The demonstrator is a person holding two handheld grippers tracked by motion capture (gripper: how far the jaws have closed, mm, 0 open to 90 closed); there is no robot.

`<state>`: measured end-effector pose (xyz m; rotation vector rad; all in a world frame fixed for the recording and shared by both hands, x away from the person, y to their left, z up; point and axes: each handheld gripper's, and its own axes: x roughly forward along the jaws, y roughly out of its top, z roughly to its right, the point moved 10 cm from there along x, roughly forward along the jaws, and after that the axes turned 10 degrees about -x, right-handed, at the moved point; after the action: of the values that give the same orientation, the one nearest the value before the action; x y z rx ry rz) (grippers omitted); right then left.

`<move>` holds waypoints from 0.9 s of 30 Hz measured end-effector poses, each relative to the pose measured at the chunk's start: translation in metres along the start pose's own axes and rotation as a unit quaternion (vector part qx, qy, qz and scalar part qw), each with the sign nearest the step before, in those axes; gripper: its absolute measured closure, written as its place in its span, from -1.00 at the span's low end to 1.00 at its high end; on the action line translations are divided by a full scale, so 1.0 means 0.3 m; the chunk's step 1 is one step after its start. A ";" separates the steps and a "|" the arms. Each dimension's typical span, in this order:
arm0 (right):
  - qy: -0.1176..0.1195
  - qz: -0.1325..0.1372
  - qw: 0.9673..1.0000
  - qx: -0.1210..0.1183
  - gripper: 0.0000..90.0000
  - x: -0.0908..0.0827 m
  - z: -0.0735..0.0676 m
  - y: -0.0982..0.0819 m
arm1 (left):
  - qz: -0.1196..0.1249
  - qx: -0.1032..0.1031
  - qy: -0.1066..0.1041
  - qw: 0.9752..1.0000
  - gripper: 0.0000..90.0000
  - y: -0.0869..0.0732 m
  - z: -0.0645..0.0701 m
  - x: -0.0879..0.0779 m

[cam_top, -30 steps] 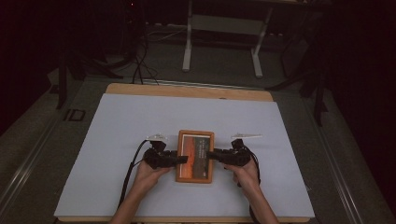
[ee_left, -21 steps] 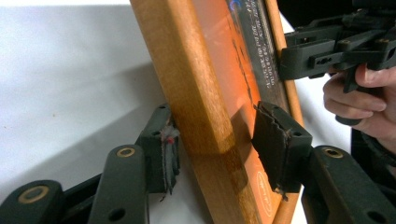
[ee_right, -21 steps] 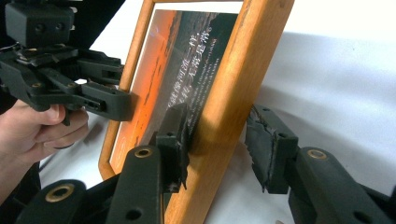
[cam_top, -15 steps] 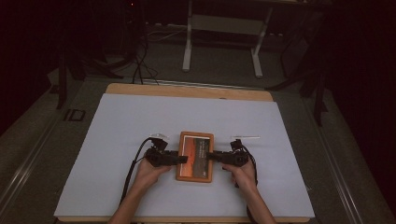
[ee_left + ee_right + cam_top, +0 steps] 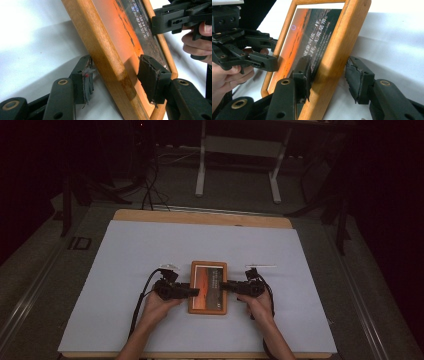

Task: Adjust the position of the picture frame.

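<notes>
The frame (image 5: 208,287) lies flat near the worktop's (image 5: 125,270) 6 o'clock edge, the left hand-held gripper (image 5: 192,291) at its 9 o'clock rail and the right hand-held gripper (image 5: 225,285) at 3 o'clock. Both have just been opening — each straddles a rail, pads clear of the wood. A lift now would leave the frame behind, or one side catching first would skew it.

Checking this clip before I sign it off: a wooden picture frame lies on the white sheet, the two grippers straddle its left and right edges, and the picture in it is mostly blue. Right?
Not quite. The picture in the wooden picture frame is orange and dark with pale lettering, not blue; the right gripper view shows it best. The rest stands: the frame lies on the white sheet, with the left gripper and right gripper straddling its left and right edges.
</notes>
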<state>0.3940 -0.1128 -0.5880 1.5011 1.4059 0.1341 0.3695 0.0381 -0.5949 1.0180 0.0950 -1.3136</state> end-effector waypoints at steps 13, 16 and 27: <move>-0.057 0.008 0.994 -0.089 0.18 -0.061 -0.003 0.037 | 0.055 -0.001 0.033 0.998 0.01 0.045 -0.058 -0.093; -0.068 0.013 0.992 -0.102 0.18 -0.074 -0.007 0.049 | 0.072 0.004 0.047 0.996 0.01 0.056 -0.065 -0.117; -0.110 0.026 0.988 -0.108 0.06 -0.105 0.020 0.073 | 0.115 0.018 0.072 0.991 0.02 0.086 -0.052 -0.161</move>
<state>0.4031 -0.1363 -0.5587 1.3304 1.1380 0.1432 0.3829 0.0824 -0.5614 1.1190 0.0612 -1.0356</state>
